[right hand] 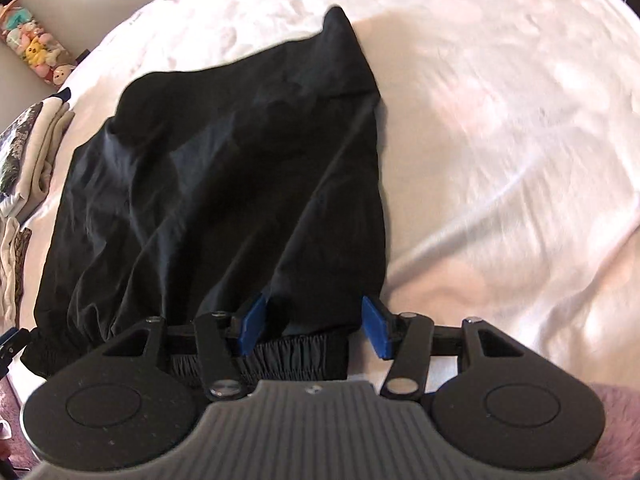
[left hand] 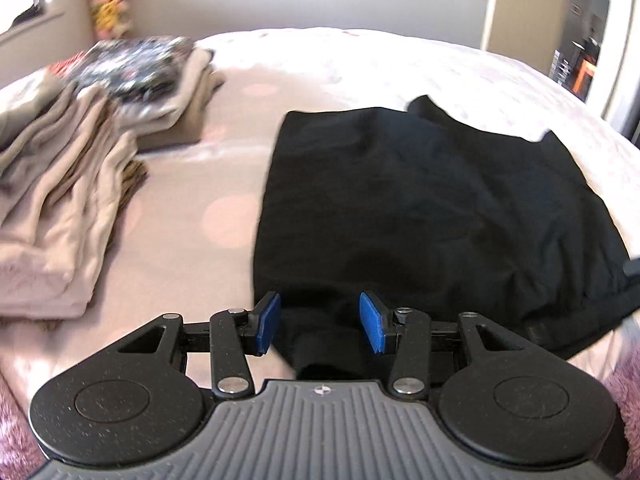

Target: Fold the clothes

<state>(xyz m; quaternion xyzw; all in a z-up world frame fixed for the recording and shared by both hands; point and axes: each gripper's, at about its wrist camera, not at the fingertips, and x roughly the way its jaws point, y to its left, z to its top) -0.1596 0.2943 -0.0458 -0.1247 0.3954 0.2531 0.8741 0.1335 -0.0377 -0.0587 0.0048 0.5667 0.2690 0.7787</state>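
Note:
A black garment (left hand: 420,200) lies spread flat on the pale pink bed (left hand: 192,220). In the left wrist view my left gripper (left hand: 320,324) hovers over the garment's near left corner. Its blue pads (left hand: 268,320) stand apart and a fold of black cloth lies below the gap, not pinched. In the right wrist view the garment (right hand: 220,180) has its gathered elastic waistband (right hand: 288,356) at the near edge. My right gripper (right hand: 314,326) is over the waistband's right end with its jaws wide apart; the cloth sits under them, loose.
Stacks of folded beige and patterned clothes (left hand: 60,208) sit on the bed's left side, a second pile (left hand: 152,76) behind them. The bedspread (right hand: 500,120) is bare to the garment's right. A fuzzy pink blanket (right hand: 616,412) lines the near edge. A door (left hand: 516,4) stands at the far right.

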